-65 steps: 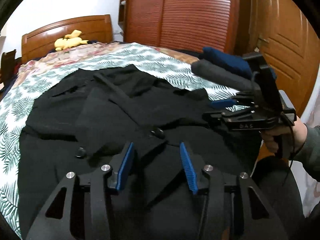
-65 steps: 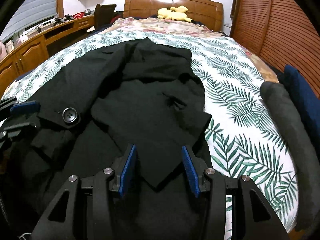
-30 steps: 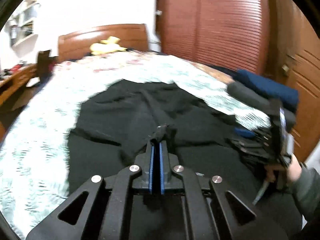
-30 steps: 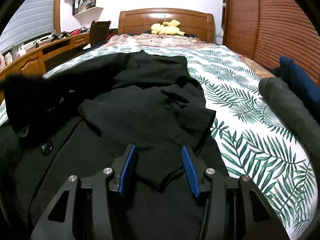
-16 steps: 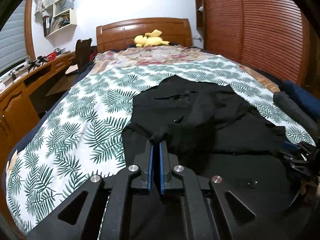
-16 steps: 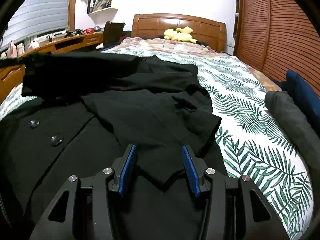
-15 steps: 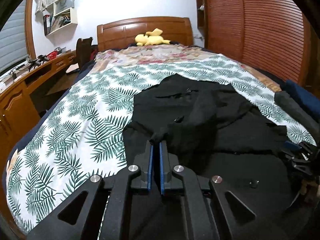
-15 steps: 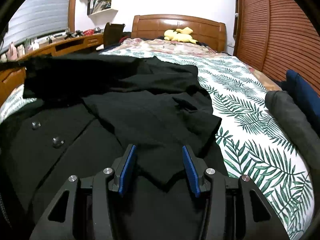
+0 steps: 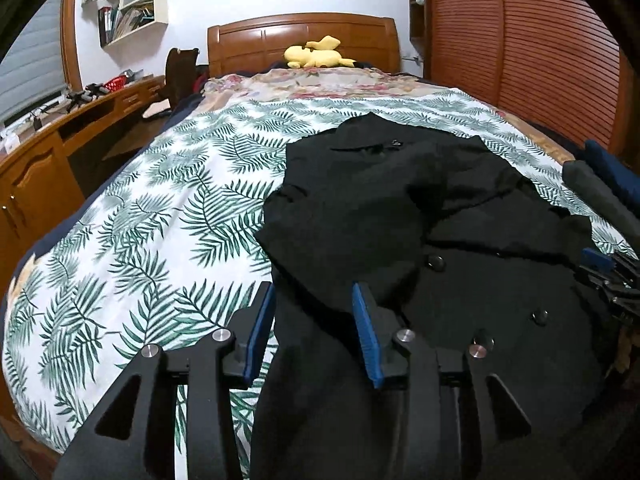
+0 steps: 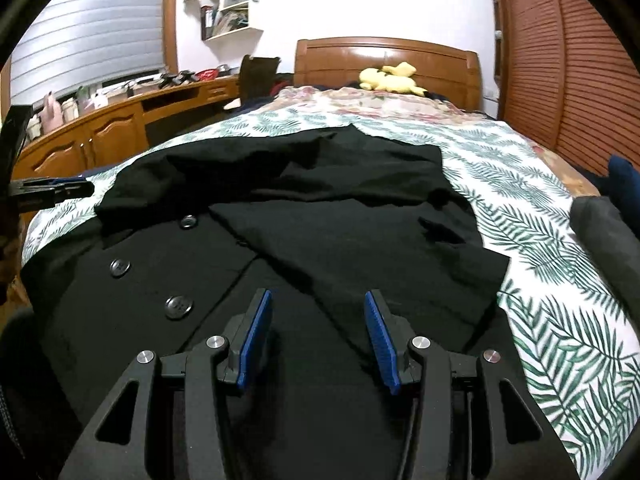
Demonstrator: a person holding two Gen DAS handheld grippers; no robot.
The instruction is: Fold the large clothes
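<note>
A black coat (image 9: 400, 216) lay spread across the near right part of a bed (image 9: 160, 208) covered in a fern-print sheet, its hem at the near edge and its collar pointing toward the wooden headboard (image 9: 304, 36).

In the left wrist view, the left gripper (image 9: 314, 320) hung over the coat's left edge, its jaws opening. A folded flap of black cloth lay between and just ahead of the blue pads (image 9: 366, 332), which pressed on nothing. The left pad stood above the fern sheet, the right pad above the coat.

The right gripper (image 10: 318, 336) stood with its jaws parted about halfway over the coat's lower front, dark cloth beneath them and nothing pinched. (The same tool appeared at the far right edge of the left wrist view, partly cut off.)

Counted, left to right: two grippers, one coat, and on it three buttons (image 10: 179, 305) in a row in the right wrist view. One yellow plush toy (image 9: 316, 54) rested against the headboard. At the bed's right edge sat two rolled items, one grey (image 10: 604, 240) and one dark blue (image 10: 624, 184), touching each other.

A long wooden desk (image 10: 100, 136) ran along the wall left of the bed, cluttered with small objects too indistinct to number, and louvred wooden doors (image 9: 520, 60) closed the right side of the room.
</note>
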